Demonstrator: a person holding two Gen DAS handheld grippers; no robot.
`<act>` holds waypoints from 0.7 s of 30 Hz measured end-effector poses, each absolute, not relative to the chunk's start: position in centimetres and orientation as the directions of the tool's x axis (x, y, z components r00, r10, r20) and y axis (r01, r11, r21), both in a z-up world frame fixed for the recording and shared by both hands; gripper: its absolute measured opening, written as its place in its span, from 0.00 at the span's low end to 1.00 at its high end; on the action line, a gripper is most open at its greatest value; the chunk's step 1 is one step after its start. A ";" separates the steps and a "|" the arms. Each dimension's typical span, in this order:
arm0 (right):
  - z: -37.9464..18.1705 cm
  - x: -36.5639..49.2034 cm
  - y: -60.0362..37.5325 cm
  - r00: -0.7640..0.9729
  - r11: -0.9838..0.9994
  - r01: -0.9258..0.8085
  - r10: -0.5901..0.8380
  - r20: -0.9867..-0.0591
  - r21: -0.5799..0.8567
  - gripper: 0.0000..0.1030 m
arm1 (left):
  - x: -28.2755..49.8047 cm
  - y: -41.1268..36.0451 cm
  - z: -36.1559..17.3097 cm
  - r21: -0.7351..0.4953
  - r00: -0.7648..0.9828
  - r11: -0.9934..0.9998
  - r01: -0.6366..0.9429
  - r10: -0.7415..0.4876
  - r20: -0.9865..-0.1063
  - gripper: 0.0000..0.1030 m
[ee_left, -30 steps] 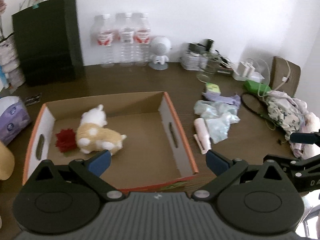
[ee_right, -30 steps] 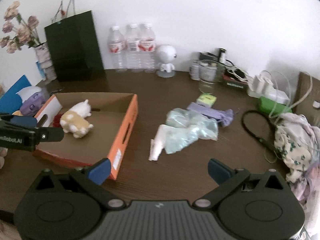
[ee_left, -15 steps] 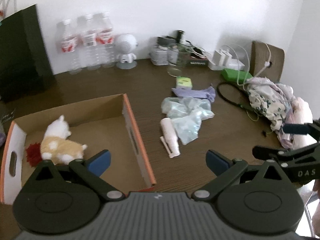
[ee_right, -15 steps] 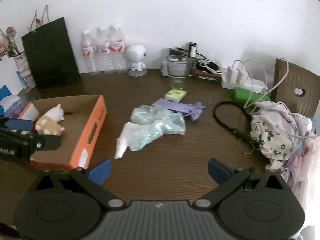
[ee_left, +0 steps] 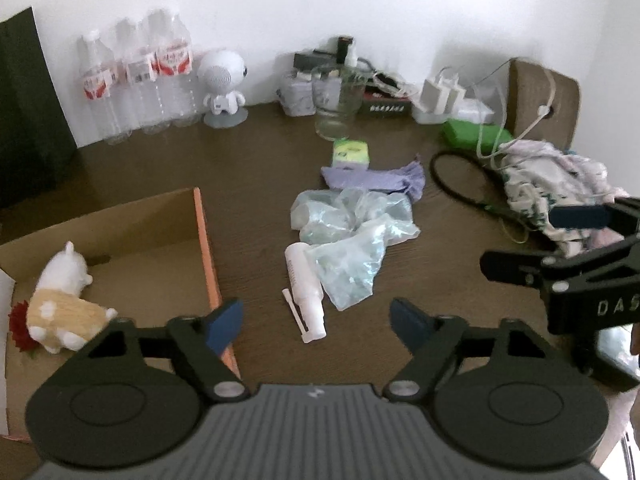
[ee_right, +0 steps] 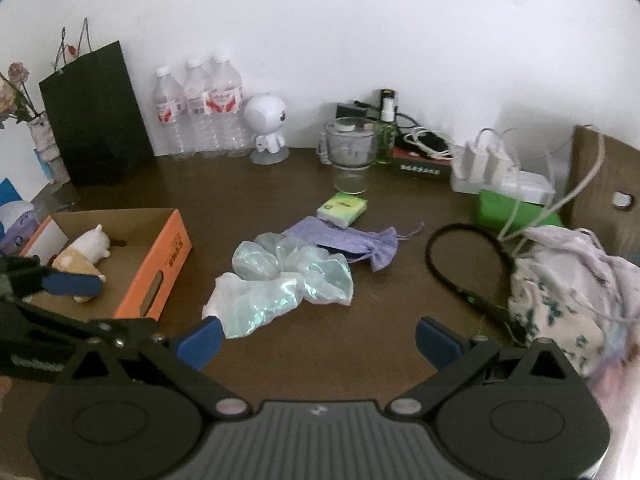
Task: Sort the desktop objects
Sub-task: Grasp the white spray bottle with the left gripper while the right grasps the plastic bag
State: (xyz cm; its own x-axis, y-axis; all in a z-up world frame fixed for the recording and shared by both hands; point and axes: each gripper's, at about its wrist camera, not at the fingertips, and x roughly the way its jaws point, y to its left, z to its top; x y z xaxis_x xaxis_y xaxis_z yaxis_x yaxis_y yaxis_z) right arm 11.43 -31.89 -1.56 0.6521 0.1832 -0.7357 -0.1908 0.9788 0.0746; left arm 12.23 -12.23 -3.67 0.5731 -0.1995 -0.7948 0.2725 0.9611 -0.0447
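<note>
An open cardboard box [ee_left: 200, 216] with an orange rim lies at the left and holds a plush dog [ee_left: 64, 304] and a red flower [ee_left: 18, 326]; the box also shows in the right wrist view [ee_right: 172, 256]. A white spray bottle [ee_left: 304, 292], a crumpled clear plastic bag [ee_left: 352, 236], a purple pouch [ee_left: 376, 178] and a green tissue pack [ee_left: 351, 152] lie on the table. My left gripper [ee_left: 316, 322] is open and empty, hovering just before the spray bottle. My right gripper [ee_right: 318, 340] is open and empty, near the bag [ee_right: 280, 284].
Three water bottles [ee_right: 200, 108], a white robot toy [ee_right: 266, 128], a glass cup [ee_right: 351, 156], chargers [ee_right: 492, 168] and a black paper bag [ee_right: 96, 112] line the back wall. A black cable loop [ee_right: 460, 268] and a floral cloth pile [ee_right: 568, 288] lie at the right.
Both grippers swung right, away from the box and toward the loose items in the middle of the table. The left gripper's jaws stand somewhat narrower than before.
</note>
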 end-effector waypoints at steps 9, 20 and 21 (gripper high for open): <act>-5.3 18.9 -31.7 0.557 0.952 -0.284 0.261 -0.788 0.115 0.95 | 16.1 -13.9 -7.6 -0.024 0.498 0.978 0.206 -0.126 -0.858 0.49; -10.4 24.7 -30.7 0.502 0.961 -0.251 0.230 -0.833 0.114 0.92 | 19.2 -14.7 -10.8 0.029 0.443 0.985 0.168 -0.049 -0.895 0.48; -10.7 25.0 -30.7 0.497 0.963 -0.247 0.224 -0.838 0.111 0.91 | 19.4 -14.9 -11.0 0.034 0.439 0.985 0.172 -0.045 -0.897 0.48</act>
